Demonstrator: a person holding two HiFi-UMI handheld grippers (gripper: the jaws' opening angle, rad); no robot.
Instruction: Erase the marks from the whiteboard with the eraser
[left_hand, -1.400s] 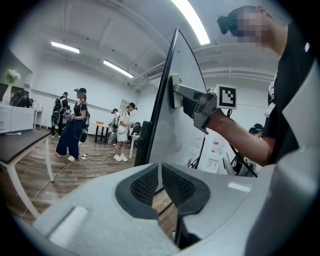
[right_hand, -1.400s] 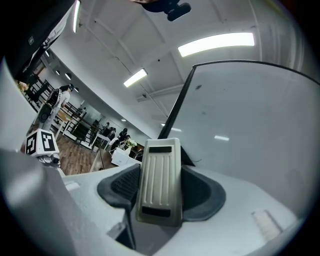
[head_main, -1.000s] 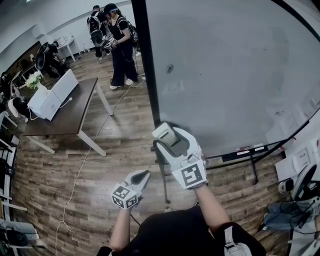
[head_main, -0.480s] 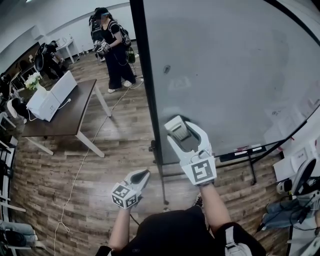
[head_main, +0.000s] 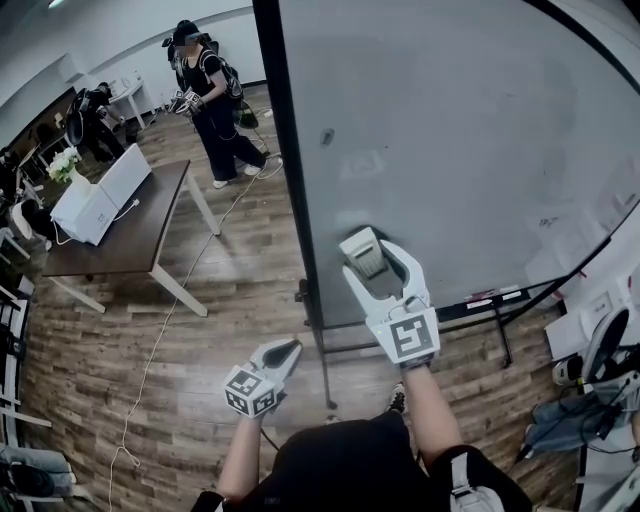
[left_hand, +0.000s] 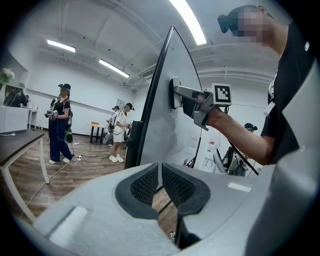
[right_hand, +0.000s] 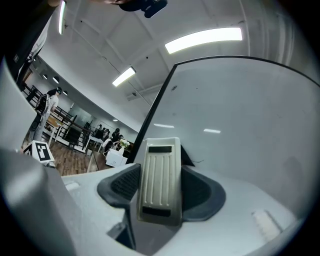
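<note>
The whiteboard (head_main: 470, 130) stands upright at the right, with a black frame (head_main: 285, 150) along its left edge. A small dark mark (head_main: 327, 137) sits high on it, and faint marks (head_main: 548, 222) lie toward its right. My right gripper (head_main: 366, 262) is shut on the white ribbed eraser (head_main: 360, 250), which is pressed to the board's lower left. In the right gripper view the eraser (right_hand: 160, 180) lies between the pads with a thin stroke (right_hand: 200, 161) beside it. My left gripper (head_main: 283, 351) hangs low, shut and empty, away from the board.
A dark table (head_main: 140, 225) with a white box (head_main: 100, 195) stands to the left on the wood floor. A person (head_main: 205, 95) with grippers stands behind it. A cable (head_main: 160, 340) trails over the floor. The board's stand legs (head_main: 322, 350) are below my right gripper.
My right gripper has slid the eraser to the right and slightly up along the board's lower left. The person at the back has stepped left. My left gripper has not moved.
</note>
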